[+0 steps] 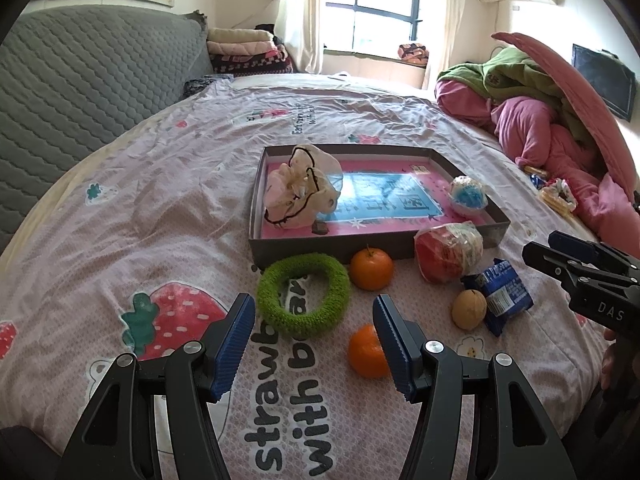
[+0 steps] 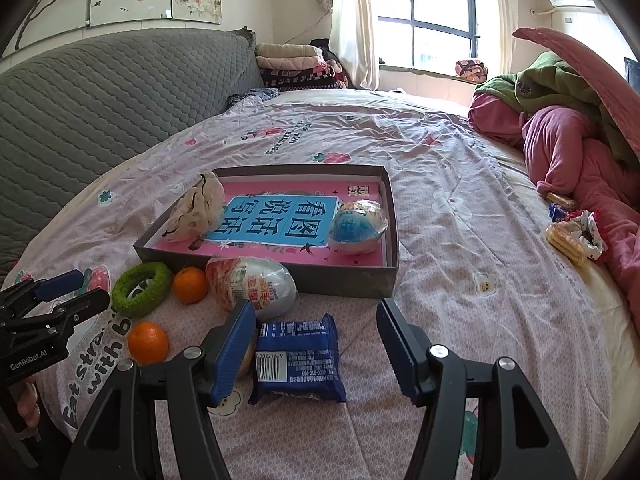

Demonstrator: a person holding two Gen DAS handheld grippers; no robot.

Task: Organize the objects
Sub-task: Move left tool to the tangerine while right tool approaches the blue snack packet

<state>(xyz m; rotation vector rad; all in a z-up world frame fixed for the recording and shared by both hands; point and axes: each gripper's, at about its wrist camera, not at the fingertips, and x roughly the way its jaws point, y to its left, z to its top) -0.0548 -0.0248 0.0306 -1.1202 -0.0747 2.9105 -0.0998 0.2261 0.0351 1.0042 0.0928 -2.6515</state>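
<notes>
A shallow dark box (image 1: 332, 249) (image 2: 344, 278) with a pink and blue lining sits on the bed. Inside it lie a cream scrunchie (image 1: 302, 188) (image 2: 198, 208) and a blue wrapped ball (image 1: 468, 195) (image 2: 358, 224). In front of it lie a green fuzzy ring (image 1: 303, 294) (image 2: 140, 283), two oranges (image 1: 371, 268) (image 1: 366, 352) (image 2: 191, 285) (image 2: 148, 342), a red and white wrapped egg (image 1: 448, 252) (image 2: 256, 284), a walnut (image 1: 469, 309) and a blue snack packet (image 1: 502, 292) (image 2: 298, 356). My left gripper (image 1: 314, 344) is open just before the ring. My right gripper (image 2: 316, 344) is open around the packet.
A grey quilted headboard (image 1: 80, 80) stands at the left. A heap of pink and green bedding (image 1: 560, 120) (image 2: 580, 140) lies at the right, with snacks and a frilly scrunchie (image 2: 576, 236) beside it. Folded blankets (image 2: 296, 64) are stacked by the window.
</notes>
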